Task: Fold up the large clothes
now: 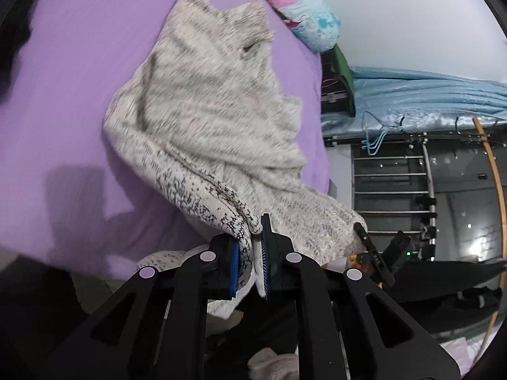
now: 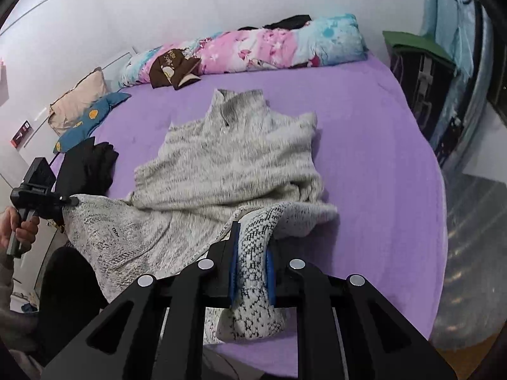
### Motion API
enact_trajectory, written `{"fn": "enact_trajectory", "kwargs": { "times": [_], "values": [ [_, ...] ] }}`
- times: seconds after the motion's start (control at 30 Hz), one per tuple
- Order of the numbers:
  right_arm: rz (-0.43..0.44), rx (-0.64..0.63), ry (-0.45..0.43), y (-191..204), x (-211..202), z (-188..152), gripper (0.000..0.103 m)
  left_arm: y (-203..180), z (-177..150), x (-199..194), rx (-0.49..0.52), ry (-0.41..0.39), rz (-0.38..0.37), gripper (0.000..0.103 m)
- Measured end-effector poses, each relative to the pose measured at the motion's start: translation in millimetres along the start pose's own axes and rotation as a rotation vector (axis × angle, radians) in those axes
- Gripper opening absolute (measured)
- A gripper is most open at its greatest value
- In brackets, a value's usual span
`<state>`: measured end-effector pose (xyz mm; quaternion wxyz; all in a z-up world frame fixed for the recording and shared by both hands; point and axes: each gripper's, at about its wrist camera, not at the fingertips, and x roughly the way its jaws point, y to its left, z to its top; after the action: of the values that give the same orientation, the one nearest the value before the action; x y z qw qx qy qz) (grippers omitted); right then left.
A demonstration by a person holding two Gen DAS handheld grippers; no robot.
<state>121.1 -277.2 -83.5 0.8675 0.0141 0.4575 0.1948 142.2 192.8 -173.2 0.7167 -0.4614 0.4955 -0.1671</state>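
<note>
A large grey-and-white knit sweater [image 2: 228,161] lies on the purple bed sheet [image 2: 374,164], its collar toward the pillows. Its near hem is lifted off the bed. My left gripper [image 1: 250,243] is shut on one hem corner of the sweater [image 1: 202,120], with fabric bunched between the blue pads. My right gripper [image 2: 252,266] is shut on the other hem corner, and knit hangs down below its fingers. In the right wrist view the left gripper [image 2: 68,202] shows at the far left, held by a hand [image 2: 16,231]. The right gripper [image 1: 361,231] peeks in at the sweater's far corner.
A pink-and-blue patterned quilt roll [image 2: 253,47] and pillows [image 2: 79,101] line the head of the bed. Dark clothes [image 2: 88,164] lie on the sheet's left side. A blue cover and metal rack [image 1: 412,164] stand beyond the bed's right edge.
</note>
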Motion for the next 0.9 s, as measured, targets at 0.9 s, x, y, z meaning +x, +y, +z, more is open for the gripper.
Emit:
{"fn": "enact_trajectory", "kwargs": {
  "times": [0.9],
  "values": [
    [0.026,0.112,-0.128,-57,81,171,0.013,-11,181,-19,-0.099,-0.125,-0.044,0.010]
  ]
}}
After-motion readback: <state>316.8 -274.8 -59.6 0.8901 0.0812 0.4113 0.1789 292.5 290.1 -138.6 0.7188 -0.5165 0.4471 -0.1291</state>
